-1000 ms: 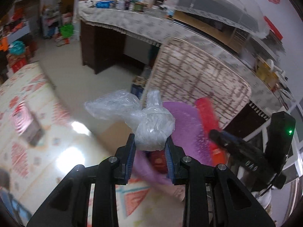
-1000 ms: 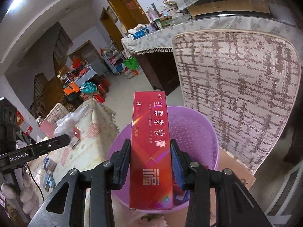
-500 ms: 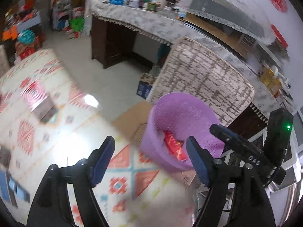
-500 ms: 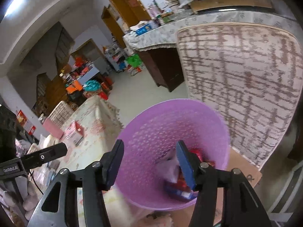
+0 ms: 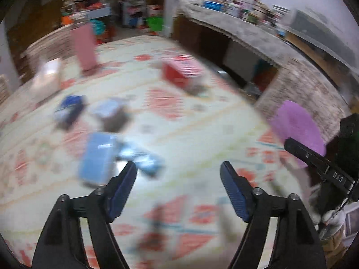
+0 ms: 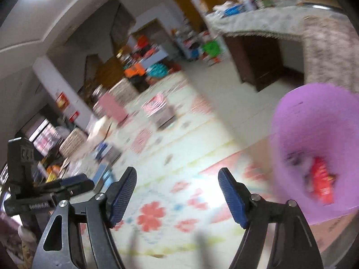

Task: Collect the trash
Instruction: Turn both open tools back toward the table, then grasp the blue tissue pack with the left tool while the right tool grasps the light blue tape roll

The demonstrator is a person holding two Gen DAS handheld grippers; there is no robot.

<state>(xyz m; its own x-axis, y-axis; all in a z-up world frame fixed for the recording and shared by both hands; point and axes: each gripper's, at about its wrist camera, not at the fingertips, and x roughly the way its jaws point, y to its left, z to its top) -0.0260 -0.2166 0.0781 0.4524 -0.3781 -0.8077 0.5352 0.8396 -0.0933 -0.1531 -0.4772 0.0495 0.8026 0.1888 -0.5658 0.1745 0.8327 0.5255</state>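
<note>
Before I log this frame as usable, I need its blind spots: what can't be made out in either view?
- Left wrist view: motion blur smears the blue boxes and red box; print unreadable.
- Left wrist view: the purple bin shows only its outside; its own wall hides the contents.
- Right wrist view: the bin is cut by the right edge; blur leaves only a red packet recognisable inside.

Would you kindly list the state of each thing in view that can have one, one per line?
left hand-held gripper: open, nothing between its jaws, which have just been closing a little.
right hand-held gripper: open, nothing held, its jaws have just been opening.
purple bin: upright beside the table, holding a red box and other trash.
light blue box: lying flat on the tablecloth, uncollected.
red box on table: resting on the cloth, uncollected.
</note>
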